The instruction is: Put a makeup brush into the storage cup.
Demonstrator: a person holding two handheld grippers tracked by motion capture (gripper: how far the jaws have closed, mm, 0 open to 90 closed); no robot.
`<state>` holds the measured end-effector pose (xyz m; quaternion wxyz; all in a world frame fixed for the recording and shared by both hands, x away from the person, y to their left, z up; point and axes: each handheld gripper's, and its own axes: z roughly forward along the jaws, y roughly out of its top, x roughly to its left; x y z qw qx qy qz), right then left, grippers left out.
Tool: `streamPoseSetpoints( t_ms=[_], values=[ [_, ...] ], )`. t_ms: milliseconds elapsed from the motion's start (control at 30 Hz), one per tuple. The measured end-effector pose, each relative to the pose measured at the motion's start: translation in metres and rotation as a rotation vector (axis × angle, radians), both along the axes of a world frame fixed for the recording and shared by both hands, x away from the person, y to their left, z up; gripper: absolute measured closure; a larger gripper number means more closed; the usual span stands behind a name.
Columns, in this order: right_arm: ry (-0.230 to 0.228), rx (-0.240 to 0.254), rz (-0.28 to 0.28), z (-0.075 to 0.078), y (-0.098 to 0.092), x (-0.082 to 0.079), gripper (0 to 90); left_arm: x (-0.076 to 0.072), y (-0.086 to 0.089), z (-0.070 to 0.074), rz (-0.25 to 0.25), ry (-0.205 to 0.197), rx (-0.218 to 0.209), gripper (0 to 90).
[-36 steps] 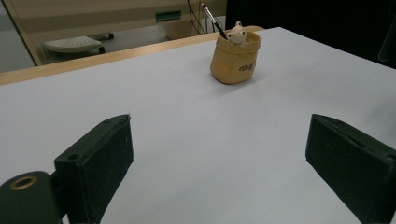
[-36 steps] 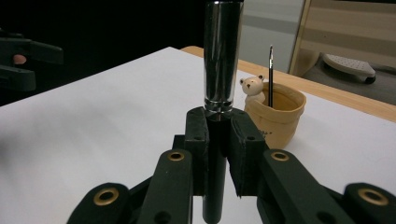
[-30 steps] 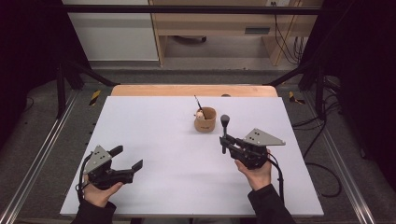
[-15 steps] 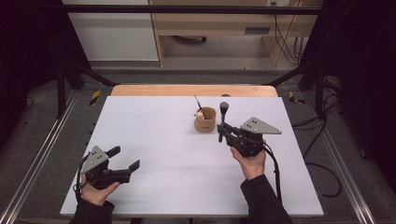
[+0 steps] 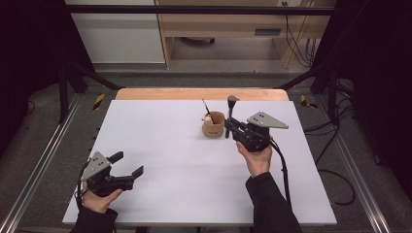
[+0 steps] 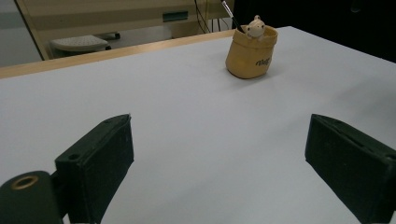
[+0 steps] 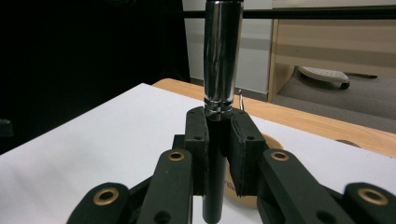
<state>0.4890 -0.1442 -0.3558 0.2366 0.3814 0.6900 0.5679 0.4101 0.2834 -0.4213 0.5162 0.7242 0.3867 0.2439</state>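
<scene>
Down at the near left of the white table (image 5: pixel 160 145), the left gripper (image 5: pixel 130 165) is resting low with its jaws standing wide apart around nothing, well away from the small tan pouch-shaped holder (image 5: pixel 213 125) with a thin dark brush (image 5: pixel 206 107) and a little pale figure (image 6: pixel 255 27) in it. Further right, the right gripper (image 5: pixel 228 127) is clamping a black makeup brush with a shiny metal ferrule (image 7: pixel 221 60), upright, just beside the holder. The right hand is plainly the nearer one, and the holder is lying immediately to the brush's left.
</scene>
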Motion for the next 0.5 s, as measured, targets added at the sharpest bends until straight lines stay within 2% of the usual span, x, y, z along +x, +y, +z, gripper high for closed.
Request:
streamPoseSetpoints(
  t_ms=[500],
  values=[
    [0.019, 0.011, -0.047, 0.003, 0.009, 0.028, 79.5, 0.001, 0.000, -0.001, -0.001, -0.001, 0.012, 7.4]
  ],
)
